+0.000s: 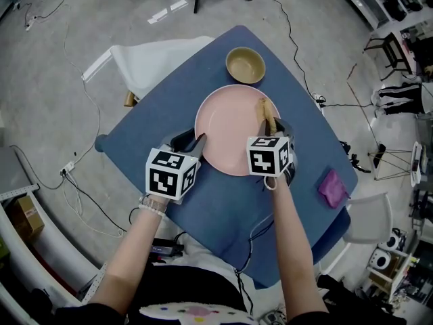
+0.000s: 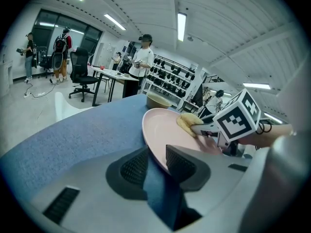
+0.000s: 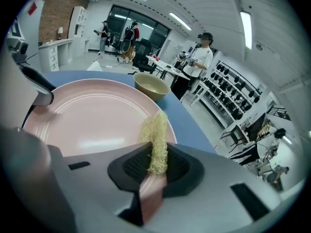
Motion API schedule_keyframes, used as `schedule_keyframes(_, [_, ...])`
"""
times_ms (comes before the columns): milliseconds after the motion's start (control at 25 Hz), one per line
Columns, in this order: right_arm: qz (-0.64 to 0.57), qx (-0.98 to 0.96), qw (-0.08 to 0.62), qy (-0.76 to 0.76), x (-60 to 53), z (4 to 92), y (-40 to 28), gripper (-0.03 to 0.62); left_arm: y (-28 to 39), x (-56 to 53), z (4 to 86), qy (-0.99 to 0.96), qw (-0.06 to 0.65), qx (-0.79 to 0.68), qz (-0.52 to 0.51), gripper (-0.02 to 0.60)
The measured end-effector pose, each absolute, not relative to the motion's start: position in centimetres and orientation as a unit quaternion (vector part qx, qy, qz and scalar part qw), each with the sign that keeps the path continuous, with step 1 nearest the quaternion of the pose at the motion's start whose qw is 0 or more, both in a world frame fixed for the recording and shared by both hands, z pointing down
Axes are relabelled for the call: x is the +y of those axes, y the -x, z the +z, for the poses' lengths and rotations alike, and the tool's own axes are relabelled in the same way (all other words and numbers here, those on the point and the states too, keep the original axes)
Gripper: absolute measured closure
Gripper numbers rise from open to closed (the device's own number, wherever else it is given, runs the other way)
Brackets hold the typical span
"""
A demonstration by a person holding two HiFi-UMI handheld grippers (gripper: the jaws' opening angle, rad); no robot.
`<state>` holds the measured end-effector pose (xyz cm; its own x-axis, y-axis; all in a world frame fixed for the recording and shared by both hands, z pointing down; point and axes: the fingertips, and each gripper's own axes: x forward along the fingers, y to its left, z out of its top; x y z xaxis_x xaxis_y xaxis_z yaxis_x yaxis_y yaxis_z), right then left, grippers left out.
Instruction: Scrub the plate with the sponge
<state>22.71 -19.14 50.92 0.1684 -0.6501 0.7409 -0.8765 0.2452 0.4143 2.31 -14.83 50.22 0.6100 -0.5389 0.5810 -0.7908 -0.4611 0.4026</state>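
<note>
A pink plate (image 1: 230, 124) lies on the blue table (image 1: 149, 141). My left gripper (image 1: 197, 143) is shut on the plate's near left rim (image 2: 153, 154), one jaw above and one below it. My right gripper (image 1: 273, 125) is shut on a thin yellow sponge (image 1: 266, 113), which stands on edge over the plate's right side. In the right gripper view the sponge (image 3: 156, 140) sticks out from between the jaws and rests against the plate (image 3: 92, 118). The left gripper view shows the sponge (image 2: 187, 123) on the plate's far side with the right gripper (image 2: 206, 127) behind it.
A tan bowl (image 1: 245, 65) stands just beyond the plate. A purple cloth (image 1: 333, 188) lies near the table's right edge. A white chair (image 1: 152, 63) stands at the far left of the table. People stand at desks in the background (image 2: 141, 62).
</note>
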Motion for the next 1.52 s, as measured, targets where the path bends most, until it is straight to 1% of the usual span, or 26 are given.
schedule_keyframes(240, [0.112, -0.644, 0.483, -0.583, -20.2, 50.9, -21.9, 0.535, -2.3, -14.9, 50.1, -0.835, 0.334, -0.396, 0.187, 0.459])
schedule_keyframes(720, [0.086, -0.682, 0.462, -0.561, -21.8, 51.0, -19.3, 0.536, -2.5, -14.8, 50.2, -0.835, 0.332, -0.397, 0.188, 0.459])
schedule_keyframes(960, [0.083, -0.712, 0.444, -0.538, -22.5, 50.8, -16.7, 0.536, -2.4, -14.8, 50.2, -0.835, 0.332, -0.397, 0.188, 0.459])
schedule_keyframes(1520, [0.056, -0.773, 0.439, -0.454, -21.0, 50.9, -10.5, 0.536, -2.2, -14.8, 50.2, -0.834, 0.334, -0.398, 0.185, 0.457])
